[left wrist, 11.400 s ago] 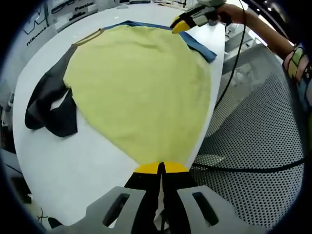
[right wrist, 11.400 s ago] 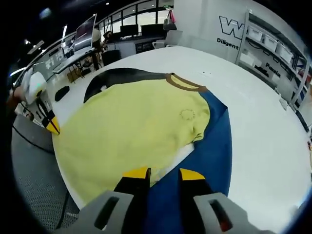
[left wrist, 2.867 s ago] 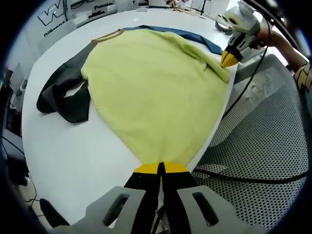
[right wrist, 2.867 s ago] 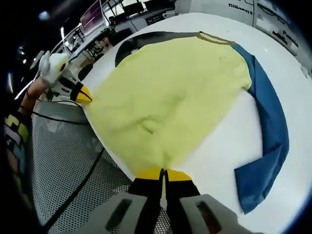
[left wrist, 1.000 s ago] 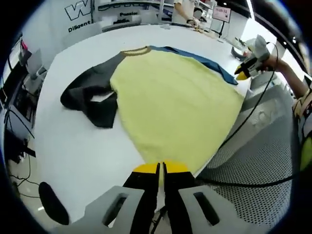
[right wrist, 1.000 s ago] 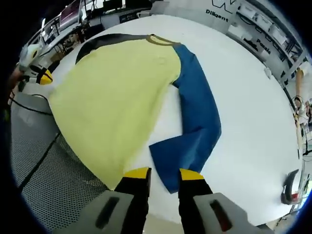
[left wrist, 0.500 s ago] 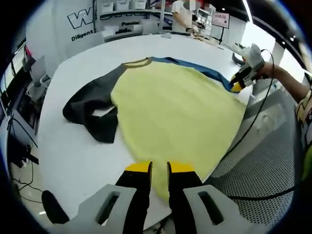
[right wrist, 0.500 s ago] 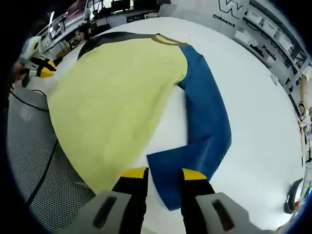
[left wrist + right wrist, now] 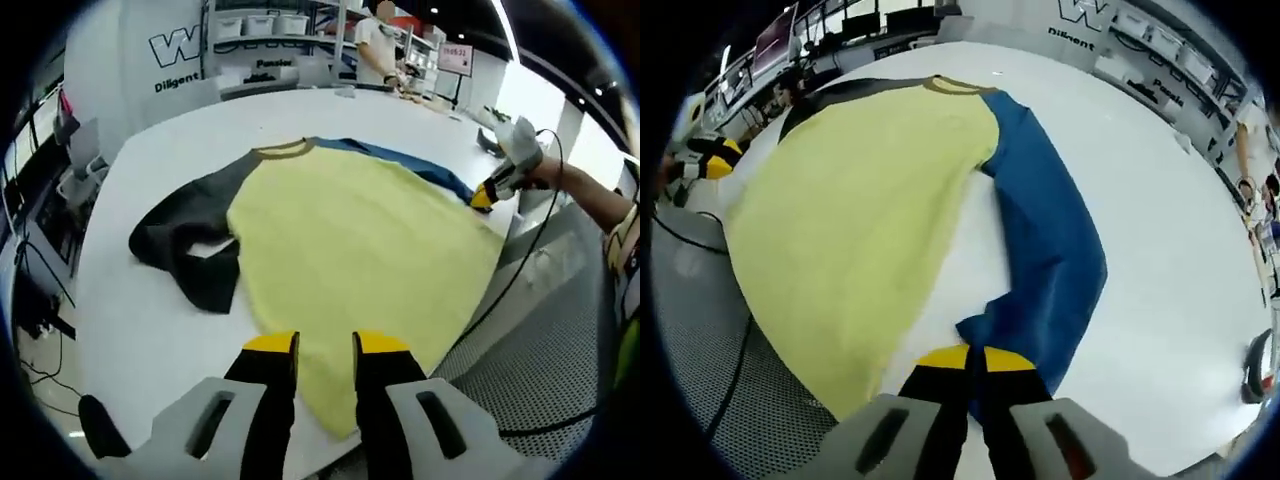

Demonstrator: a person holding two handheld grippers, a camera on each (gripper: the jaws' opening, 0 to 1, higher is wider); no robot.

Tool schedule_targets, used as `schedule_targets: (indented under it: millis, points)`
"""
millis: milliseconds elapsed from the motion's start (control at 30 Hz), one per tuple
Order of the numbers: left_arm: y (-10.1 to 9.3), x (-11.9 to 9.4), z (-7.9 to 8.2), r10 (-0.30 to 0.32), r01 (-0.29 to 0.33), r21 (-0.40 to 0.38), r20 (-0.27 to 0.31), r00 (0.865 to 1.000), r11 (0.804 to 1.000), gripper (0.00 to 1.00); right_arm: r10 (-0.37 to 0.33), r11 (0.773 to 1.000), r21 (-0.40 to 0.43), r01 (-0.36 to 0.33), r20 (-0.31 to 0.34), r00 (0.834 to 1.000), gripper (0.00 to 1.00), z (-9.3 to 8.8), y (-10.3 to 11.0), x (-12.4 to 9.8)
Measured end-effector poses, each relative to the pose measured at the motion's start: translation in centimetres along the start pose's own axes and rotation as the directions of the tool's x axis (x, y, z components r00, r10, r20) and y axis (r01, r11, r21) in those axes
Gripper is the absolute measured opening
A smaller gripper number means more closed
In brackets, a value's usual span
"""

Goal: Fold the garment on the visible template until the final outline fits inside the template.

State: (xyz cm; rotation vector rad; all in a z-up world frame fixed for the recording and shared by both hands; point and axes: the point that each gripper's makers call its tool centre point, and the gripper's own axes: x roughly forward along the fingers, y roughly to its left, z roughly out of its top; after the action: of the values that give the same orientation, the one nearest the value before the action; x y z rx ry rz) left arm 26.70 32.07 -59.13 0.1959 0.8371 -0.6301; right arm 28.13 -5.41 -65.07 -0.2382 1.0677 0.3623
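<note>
Left gripper view. My left gripper [image 9: 312,345] has its jaws apart, yellow tips hovering over the near hem of the garment [image 9: 350,250], holding nothing. The garment lies flat on the white table [image 9: 130,330], yellow body in the middle, collar at the far end, hem toward me and running over the table's near edge. The dark sleeve [image 9: 185,235] lies crumpled to the left of the body, nearer this gripper than the other. The blue sleeve [image 9: 420,165] shows as a strip along the far right edge, and my right gripper [image 9: 487,195] is down at its end.

Right gripper view. My right gripper [image 9: 973,358] has its jaws together, and I judge them clamped on the cuff end of the blue sleeve [image 9: 1045,230], which meets the tips. The sleeve's long axis runs from the jaws up and away to the shoulder by the collar [image 9: 958,86]. The yellow body [image 9: 850,220] lies left of the sleeve, so the fold I expect carries the cuff leftward across that axis. I cannot make out any template outline on the table [image 9: 1160,220].
</note>
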Motion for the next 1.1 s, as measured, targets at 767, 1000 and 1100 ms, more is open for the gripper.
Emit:
schedule_targets:
  millis: [767, 1000, 1100]
  points:
    - [-0.5, 0.3, -1.1, -0.013, 0.014, 0.009, -0.021, 1.000, 1.000, 0.16, 0.050, 0.936, 0.308, -0.173, 0.369, 0.928, 0.00, 9.8, -0.4, -8.8]
    - [-0.5, 0.5, -1.0, -0.016, 0.016, 0.012, -0.022, 1.000, 1.000, 0.16, 0.083, 0.909, 0.330, -0.255, 0.457, 0.886, 0.00, 12.3, -0.6, -10.5]
    - [-0.5, 0.7, -1.0, -0.020, 0.020, 0.016, -0.029, 0.999, 1.000, 0.16, 0.098, 0.904, 0.323, -0.281, 0.483, 0.870, 0.00, 13.6, -1.0, -11.3]
